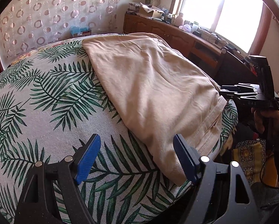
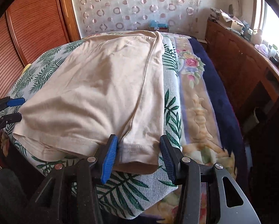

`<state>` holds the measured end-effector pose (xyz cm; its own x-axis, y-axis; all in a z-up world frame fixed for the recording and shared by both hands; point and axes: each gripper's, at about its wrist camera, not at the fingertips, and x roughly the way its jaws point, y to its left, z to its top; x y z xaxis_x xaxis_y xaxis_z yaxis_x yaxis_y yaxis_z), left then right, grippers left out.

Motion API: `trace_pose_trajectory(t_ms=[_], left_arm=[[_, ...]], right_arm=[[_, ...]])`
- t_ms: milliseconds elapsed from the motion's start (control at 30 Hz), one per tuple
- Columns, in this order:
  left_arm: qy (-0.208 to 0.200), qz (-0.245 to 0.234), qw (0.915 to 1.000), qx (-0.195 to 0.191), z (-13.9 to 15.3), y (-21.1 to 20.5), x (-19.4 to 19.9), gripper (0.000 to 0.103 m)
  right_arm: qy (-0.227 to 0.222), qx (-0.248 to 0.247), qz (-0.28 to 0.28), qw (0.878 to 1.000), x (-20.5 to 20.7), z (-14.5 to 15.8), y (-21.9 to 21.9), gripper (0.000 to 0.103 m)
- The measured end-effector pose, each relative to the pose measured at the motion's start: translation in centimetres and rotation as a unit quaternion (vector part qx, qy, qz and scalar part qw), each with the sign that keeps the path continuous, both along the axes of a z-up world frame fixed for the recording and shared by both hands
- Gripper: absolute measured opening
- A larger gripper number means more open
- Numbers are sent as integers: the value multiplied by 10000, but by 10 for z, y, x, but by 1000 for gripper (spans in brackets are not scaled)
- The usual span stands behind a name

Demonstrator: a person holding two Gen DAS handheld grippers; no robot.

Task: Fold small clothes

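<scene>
A beige T-shirt (image 1: 150, 85) lies folded lengthwise on a leaf-print cloth (image 1: 46, 97) over the bed. My left gripper (image 1: 136, 142) is open, low at the shirt's near left corner, its right finger at the hem edge. In the right wrist view the shirt (image 2: 94, 93) fills the middle, and my right gripper (image 2: 139, 143) is open with its blue pads either side of the sleeve cuff (image 2: 137, 153). The right gripper also shows in the left wrist view (image 1: 230, 91) at the shirt's right edge. The left gripper shows in the right wrist view (image 2: 16, 110), open at the shirt's left edge.
A flowered blanket (image 2: 199, 100) with a dark blue border lies right of the leaf cloth (image 2: 169, 97). A wooden sideboard (image 1: 169, 31) with clutter runs under the window. A wooden wardrobe (image 2: 31, 28) stands at left. A patterned curtain (image 2: 135, 3) hangs behind.
</scene>
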<state>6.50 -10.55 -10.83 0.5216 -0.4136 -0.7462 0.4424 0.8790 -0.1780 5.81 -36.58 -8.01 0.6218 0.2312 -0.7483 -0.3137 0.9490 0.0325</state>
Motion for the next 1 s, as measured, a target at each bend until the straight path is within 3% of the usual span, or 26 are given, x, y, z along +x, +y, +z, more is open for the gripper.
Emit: trace_pose_trajectory(t_ms=[233,433,633,800,867,1000], left_arm=[[49,-14,10000,64,-4,-3,1,80],[12,-9,9999,112,-4,-4,0,80],[-41,-11,9998,169,-5,-6,-1,80],[-44,-119,9999,101,-4,-7,-4,80],[-35,-162,9999,-1,-3,-6,-6,80],[-54,-114,9998,-124,-1,-3,-7,69]], right_arm=[[-37,-135,-15,9999,-3,-1,0,48],[-32,-86,-153,9998,-2,-3,-2,55],[-34,-68,242,9997,-8,-5,15,55],[-61,21,401,9992,-9,-6,16,38],[-72,77,501,9987,-12,-6,17,18],[-152,-23,563,9983,-17,-6,24,10]])
